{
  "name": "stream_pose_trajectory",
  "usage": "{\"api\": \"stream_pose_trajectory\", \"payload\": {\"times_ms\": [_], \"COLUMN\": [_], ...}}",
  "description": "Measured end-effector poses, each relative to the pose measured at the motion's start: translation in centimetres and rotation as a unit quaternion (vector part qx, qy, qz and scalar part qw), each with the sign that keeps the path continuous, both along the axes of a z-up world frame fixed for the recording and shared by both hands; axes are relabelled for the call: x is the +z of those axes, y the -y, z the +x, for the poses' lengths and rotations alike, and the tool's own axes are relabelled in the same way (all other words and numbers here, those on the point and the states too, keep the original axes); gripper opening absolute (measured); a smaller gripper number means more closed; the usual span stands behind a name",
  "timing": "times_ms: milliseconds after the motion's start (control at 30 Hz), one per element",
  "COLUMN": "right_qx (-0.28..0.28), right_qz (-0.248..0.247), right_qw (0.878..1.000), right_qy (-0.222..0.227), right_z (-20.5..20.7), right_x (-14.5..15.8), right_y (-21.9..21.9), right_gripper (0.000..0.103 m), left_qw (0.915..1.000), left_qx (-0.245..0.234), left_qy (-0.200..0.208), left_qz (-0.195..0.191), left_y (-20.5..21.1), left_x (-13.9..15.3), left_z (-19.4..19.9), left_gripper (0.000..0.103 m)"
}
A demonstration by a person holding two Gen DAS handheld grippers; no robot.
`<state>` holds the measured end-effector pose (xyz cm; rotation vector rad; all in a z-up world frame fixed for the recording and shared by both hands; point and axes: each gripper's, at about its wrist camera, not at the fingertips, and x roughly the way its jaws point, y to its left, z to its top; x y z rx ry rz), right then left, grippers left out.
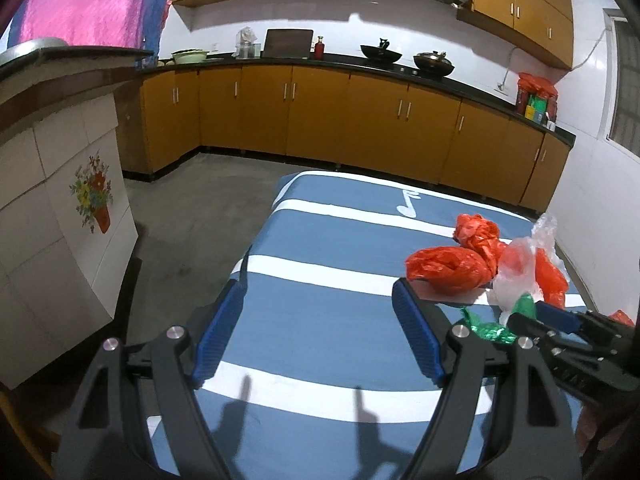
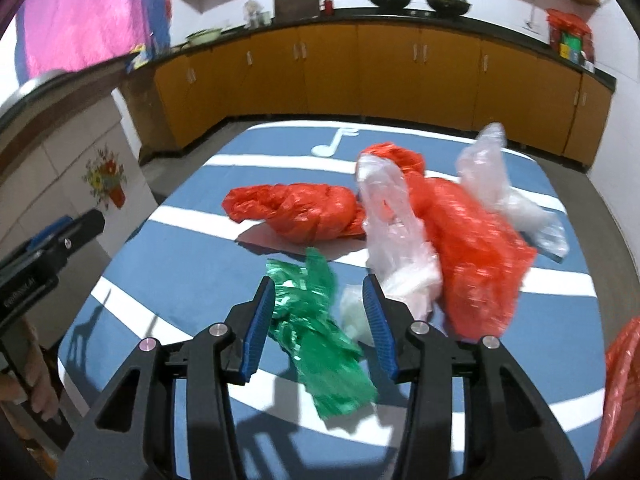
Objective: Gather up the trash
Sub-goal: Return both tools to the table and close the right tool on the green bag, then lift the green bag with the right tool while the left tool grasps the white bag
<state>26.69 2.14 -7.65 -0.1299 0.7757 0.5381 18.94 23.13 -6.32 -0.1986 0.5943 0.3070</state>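
Crumpled plastic trash lies on a blue cloth with white stripes (image 2: 192,256): red bags (image 2: 304,212), clear bags (image 2: 396,232) and a green foil wrapper (image 2: 316,336). My right gripper (image 2: 320,328) is open, its blue pads on either side of the green wrapper, which lies between them on the cloth. In the left wrist view my left gripper (image 1: 316,336) is open and empty over the striped cloth (image 1: 320,240), to the left of the red bags (image 1: 452,268). The right gripper (image 1: 568,328) shows at its right, over the green wrapper (image 1: 484,326).
The cloth covers a low table; its left edge drops to the grey floor (image 1: 200,216). A white tiled counter with a flower picture (image 1: 72,216) stands left. Orange cabinets (image 1: 320,112) with pans on the worktop run along the back. Another red bag (image 2: 620,392) hangs at right.
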Motion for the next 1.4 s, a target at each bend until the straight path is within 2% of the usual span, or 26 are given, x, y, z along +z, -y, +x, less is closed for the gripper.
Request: {"api": "stream_pose_trajectory", "payload": {"times_ms": [100, 300, 400, 533, 967, 1200, 1400], "right_qx": [0.020, 0.046, 0.046, 0.033, 0.014, -0.035, -0.098], "right_qz": [-0.019, -0.047, -0.058, -0.038, 0.016, 0.033, 0.035], "right_qw": [1.000, 0.998, 0.997, 0.999, 1.000, 0.999, 0.994], "right_qy": [-0.003, 0.001, -0.015, -0.020, -0.002, 0.014, 0.010], "right_z": [0.1, -0.8, -1.1, -1.5, -3.9, -3.8, -2.6], "right_x": [-0.9, -1.7, -2.5, -2.3, 0.7, 2.0, 1.7], "right_y": [-1.0, -2.1, -1.6, -0.1, 6.3, 10.2, 13.9], "right_gripper": [0.043, 0.041, 0.034, 0.029, 0.029, 0.029, 0.029], "left_qw": [1.0000, 0.9999, 0.9999, 0.9998, 0.9974, 0.9931, 0.9863], "left_qx": [0.004, 0.003, -0.001, -0.008, -0.068, -0.115, -0.162], "left_qy": [-0.003, -0.009, -0.012, -0.015, -0.020, -0.021, -0.021], "left_qz": [-0.004, -0.006, -0.008, -0.012, -0.009, -0.004, -0.021], "left_y": [-0.4, -0.3, -0.1, 0.5, 5.2, 9.0, 12.6], "left_x": [-0.4, -0.8, -1.0, -1.2, -1.2, -1.2, -1.1], "left_z": [0.2, 0.7, 0.9, 1.2, 2.4, 3.5, 4.9], "left_gripper": [0.076, 0.076, 0.076, 0.076, 0.076, 0.076, 0.081]}}
